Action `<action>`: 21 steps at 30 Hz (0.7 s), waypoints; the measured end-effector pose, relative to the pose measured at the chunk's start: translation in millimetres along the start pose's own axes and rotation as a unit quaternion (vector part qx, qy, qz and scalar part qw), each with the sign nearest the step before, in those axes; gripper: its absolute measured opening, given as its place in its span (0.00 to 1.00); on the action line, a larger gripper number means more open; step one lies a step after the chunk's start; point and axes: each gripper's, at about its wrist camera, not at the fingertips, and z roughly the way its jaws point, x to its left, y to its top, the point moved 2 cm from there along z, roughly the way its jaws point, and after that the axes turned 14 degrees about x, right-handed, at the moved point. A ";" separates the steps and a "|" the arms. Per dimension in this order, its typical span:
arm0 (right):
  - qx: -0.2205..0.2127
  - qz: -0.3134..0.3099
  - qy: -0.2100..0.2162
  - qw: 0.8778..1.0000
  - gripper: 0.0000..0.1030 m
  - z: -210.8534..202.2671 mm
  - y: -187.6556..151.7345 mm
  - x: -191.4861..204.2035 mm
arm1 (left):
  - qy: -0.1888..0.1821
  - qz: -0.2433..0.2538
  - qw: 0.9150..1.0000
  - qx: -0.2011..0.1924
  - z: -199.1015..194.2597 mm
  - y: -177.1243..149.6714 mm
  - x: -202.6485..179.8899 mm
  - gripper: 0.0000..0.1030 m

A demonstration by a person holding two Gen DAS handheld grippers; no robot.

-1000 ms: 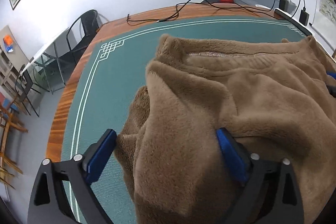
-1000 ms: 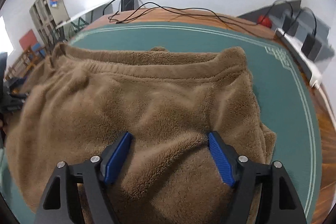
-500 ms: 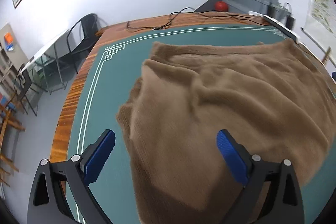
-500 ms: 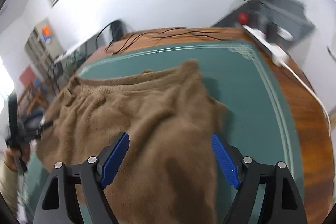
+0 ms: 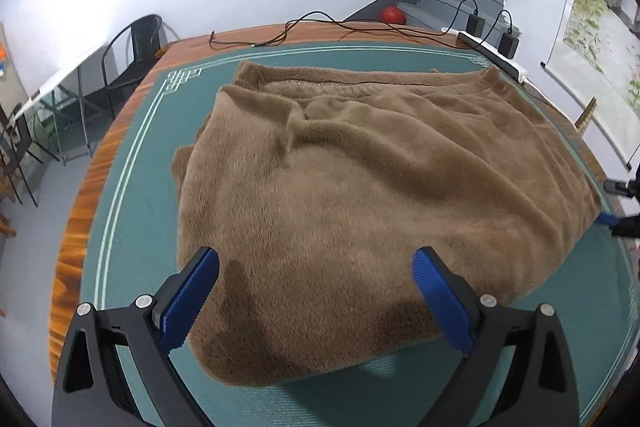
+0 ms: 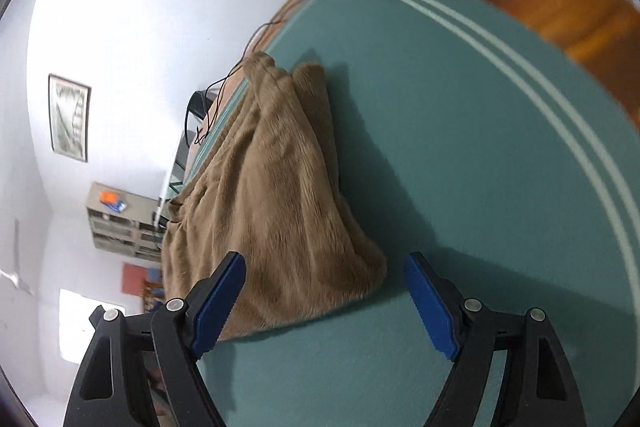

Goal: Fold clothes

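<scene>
Brown fleece garment (image 5: 360,195) lies folded over on the green mat (image 5: 132,187), filling the middle of the left wrist view; waistband edge runs along the top of the pile, near edge sits low center. In the right wrist view the frame is rolled sideways and the garment (image 6: 272,211) sits left of center, its corner just reaching between the fingers.

Left gripper (image 5: 316,299) hovers over the near edge, jaws wide, nothing pinched. Right gripper (image 6: 324,299) also wide, empty, pads clear of the cloth.

Handling guess: thick plush, soft and floppy, no stiffness, so it sags and bunches when lifted. Light to moderate weight, not fragile. Pile is grippy rather than slick, but bulky layers may slip out of a shallow pinch.

Best hold, likely: the two near corners or the side edge, biting deep through all layers, one claw per corner, then carry toward the waistband.
</scene>
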 end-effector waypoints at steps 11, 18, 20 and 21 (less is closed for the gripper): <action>-0.034 0.024 -0.003 0.999 0.92 34.3 11.0 30.2 | -0.047 -0.031 0.998 -0.002 11.9 -9.7 14.8 0.97; -0.121 0.050 0.010 0.991 0.99 43.7 15.3 41.9 | -0.047 -0.022 0.999 -0.003 13.4 -10.2 15.5 0.98; -0.135 0.045 0.006 0.990 0.99 45.7 14.2 45.8 | -0.048 -0.024 0.999 -0.001 13.4 -9.0 15.8 0.99; -0.136 0.041 0.005 0.990 0.99 45.8 13.8 47.0 | -0.049 -0.026 0.998 0.000 13.3 -8.4 16.0 0.99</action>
